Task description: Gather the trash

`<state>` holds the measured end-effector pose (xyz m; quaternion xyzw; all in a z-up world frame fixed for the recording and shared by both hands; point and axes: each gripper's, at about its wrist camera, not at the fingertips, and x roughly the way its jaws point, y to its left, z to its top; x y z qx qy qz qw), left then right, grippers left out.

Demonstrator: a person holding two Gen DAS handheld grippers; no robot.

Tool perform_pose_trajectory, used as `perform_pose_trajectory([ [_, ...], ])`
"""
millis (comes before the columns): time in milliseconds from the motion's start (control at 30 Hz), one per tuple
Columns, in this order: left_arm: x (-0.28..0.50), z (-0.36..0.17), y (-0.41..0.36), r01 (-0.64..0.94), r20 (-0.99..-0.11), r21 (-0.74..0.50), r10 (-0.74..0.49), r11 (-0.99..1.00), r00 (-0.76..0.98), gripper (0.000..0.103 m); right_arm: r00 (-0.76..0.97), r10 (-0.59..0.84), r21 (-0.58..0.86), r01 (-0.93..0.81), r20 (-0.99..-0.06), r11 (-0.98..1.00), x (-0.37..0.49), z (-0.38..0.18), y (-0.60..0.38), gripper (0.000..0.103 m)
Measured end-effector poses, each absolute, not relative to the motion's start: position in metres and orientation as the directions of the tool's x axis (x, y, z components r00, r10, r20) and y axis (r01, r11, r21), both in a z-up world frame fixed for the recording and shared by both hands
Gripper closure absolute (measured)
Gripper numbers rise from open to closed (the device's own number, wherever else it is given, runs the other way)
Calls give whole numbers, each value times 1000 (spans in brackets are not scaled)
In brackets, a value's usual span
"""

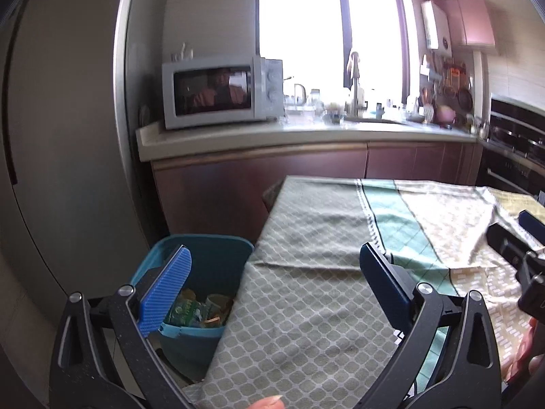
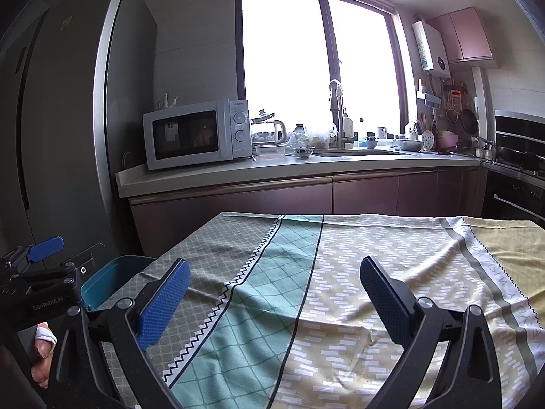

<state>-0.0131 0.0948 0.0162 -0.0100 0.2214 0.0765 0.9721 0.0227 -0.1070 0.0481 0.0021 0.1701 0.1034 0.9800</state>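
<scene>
Beside the tablecloth (image 1: 306, 272), trash (image 1: 196, 310) fills the bin (image 1: 218, 248); both tongs gape.

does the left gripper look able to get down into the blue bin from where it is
Probably yes. The left gripper is open and empty, and the blue bin stands beside the table with its top uncovered, just under the left finger. Only the hanging tablecloth edge lies close beside it; wrappers already sit inside.

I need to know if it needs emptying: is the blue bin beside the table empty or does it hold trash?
It holds trash: the blue bin shows wrappers piled at its bottom.
</scene>
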Motion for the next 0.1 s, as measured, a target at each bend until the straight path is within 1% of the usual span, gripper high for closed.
perform_pose_trajectory([
  [100,11,11,85,-107,-492,17,101,994,865,5,915,153,29,-153,-374,988,34,46,-122,6],
])
